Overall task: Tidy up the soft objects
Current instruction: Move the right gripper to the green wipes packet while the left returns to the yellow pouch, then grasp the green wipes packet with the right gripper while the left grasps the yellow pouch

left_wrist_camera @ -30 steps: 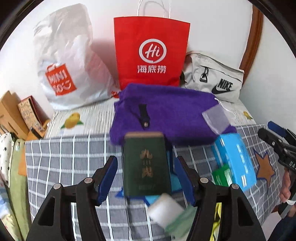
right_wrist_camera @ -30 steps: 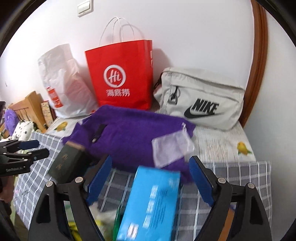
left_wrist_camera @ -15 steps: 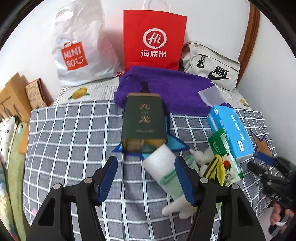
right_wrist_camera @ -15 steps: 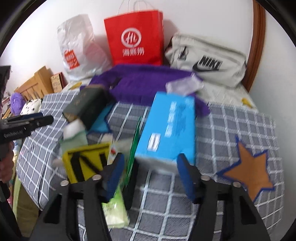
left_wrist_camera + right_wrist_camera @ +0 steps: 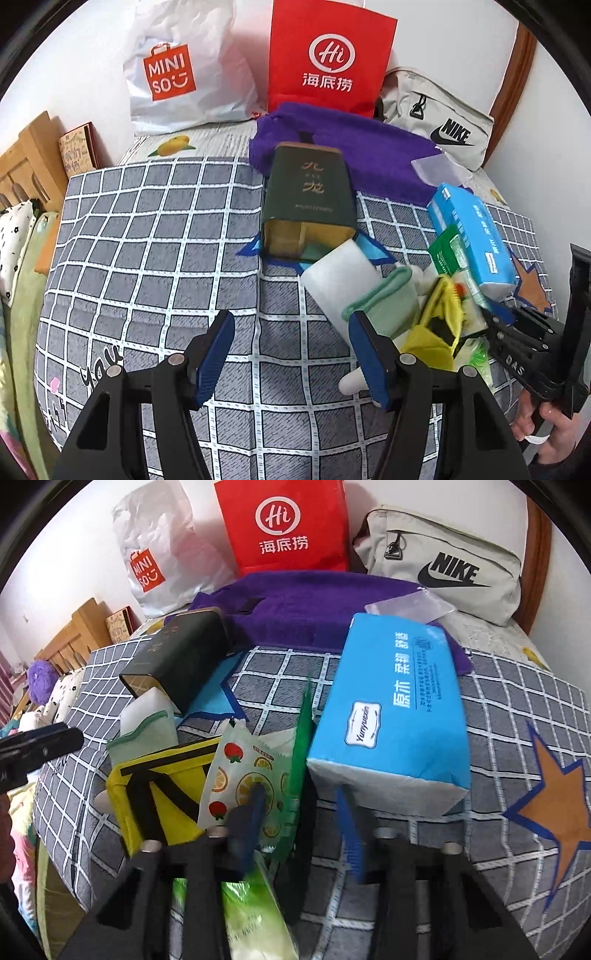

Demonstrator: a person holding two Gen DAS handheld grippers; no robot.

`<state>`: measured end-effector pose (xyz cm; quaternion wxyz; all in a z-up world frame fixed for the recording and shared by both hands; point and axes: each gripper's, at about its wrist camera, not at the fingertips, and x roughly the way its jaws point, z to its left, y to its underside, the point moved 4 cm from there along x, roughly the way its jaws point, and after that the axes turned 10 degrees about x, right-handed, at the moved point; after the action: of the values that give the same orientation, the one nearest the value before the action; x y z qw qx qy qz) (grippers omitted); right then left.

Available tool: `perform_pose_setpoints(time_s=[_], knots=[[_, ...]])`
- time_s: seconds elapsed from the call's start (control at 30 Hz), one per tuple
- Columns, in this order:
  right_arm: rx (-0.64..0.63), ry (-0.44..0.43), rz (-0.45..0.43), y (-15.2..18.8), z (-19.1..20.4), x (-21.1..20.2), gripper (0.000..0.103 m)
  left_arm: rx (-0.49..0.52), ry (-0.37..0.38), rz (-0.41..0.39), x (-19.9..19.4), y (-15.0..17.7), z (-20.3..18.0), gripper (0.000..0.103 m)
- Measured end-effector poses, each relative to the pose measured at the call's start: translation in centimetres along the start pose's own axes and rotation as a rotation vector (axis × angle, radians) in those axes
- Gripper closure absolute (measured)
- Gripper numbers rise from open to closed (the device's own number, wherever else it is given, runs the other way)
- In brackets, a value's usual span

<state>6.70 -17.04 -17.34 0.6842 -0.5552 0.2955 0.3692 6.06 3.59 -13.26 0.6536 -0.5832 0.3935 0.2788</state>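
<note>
A pile of soft goods lies on the checked bed cover (image 5: 147, 258): a blue tissue pack (image 5: 391, 709) (image 5: 472, 236), a fruit-print wipes packet (image 5: 247, 779), a yellow and black pouch (image 5: 159, 797) (image 5: 436, 321), a white and green towel roll (image 5: 351, 288), a dark green box (image 5: 310, 195) and a purple towel (image 5: 314, 605). My left gripper (image 5: 291, 354) is open and empty, just left of the towel roll. My right gripper (image 5: 303, 819) is open, blurred, with its jaws over the wipes packet and a green packet (image 5: 303, 734), below the tissue pack.
A white MINISO bag (image 5: 184, 70), a red paper bag (image 5: 328, 55) and a grey Nike bag (image 5: 443, 122) stand along the wall at the back. Wooden furniture (image 5: 26, 162) is at the left. An orange star patch (image 5: 550, 805) marks the cover at the right.
Both grippers have pulled back and down from the purple towel toward the near pile. The right gripper's jaws have narrowed and now sit over the packets.
</note>
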Motion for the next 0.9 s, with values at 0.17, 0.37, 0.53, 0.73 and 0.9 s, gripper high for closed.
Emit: perform_pose_setpoints(time_s=[0.17, 0.37, 0.53, 0.73, 0.9], knots=[[0.002, -0.001, -0.027, 0.4, -0.2, -0.3, 0.097, 0.013, 0.024, -0.001, 0.2, 0.2, -0.4, 0.041], [0.010, -0.004, -0.073, 0.4, -0.6, -2.8, 0.098, 0.018, 0.092, -0.032, -0.6, -0.2, -1.3, 0.041], [-0.011, 0.000, -0.103, 0.6, -0.5, -4.5, 0.098, 0.059, 0.141, -0.035, -1.0, 0.0, -3.5, 0.041], [-0.007, 0.000, -0.124, 1.3, -1.5, -6.4, 0.098, 0.123, 0.182, -0.009, -0.3, 0.2, -7.1, 0.041], [-0.007, 0.034, -0.148, 1.7, -2.4, -7.5, 0.098, 0.161, 0.179, 0.027, 0.9, 0.8, -9.4, 0.041]])
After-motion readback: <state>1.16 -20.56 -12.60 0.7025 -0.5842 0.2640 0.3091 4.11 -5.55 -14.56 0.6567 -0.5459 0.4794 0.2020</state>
